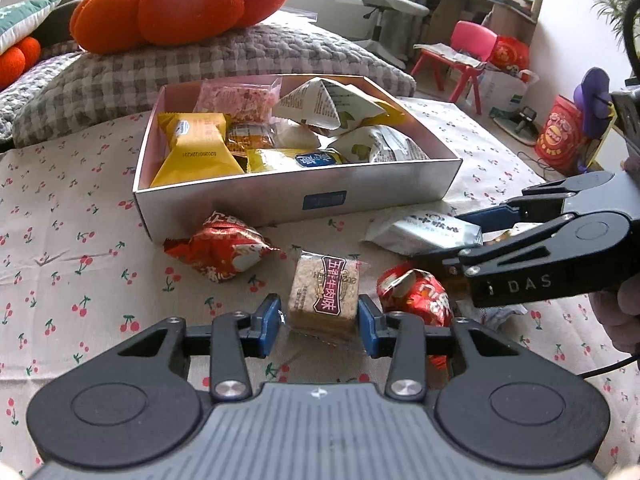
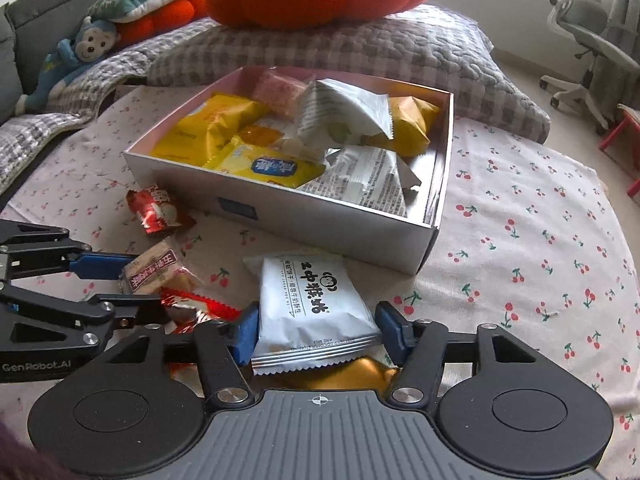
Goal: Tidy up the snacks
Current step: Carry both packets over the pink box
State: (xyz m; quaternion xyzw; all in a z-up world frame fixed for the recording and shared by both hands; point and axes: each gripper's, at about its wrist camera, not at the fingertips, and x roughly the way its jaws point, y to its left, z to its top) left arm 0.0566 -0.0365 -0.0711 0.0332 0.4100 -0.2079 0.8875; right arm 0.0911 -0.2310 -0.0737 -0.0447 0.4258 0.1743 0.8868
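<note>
Blue left fingers (image 1: 273,312) clamped on beef-flavour snack (image 1: 325,295), right fingers (image 2: 249,328) bracketing white packet (image 2: 312,304), grip unclear

A shallow white box (image 1: 296,196) sat open on the cherry-print cloth, filled with yellow, pink and white packets. In front of it lay loose snacks — a red wrapper (image 1: 222,250), a square beige rice cake (image 1: 324,294) with a maroon label, another red wrapper (image 1: 420,292) and a flat white packet (image 2: 316,308).
</note>
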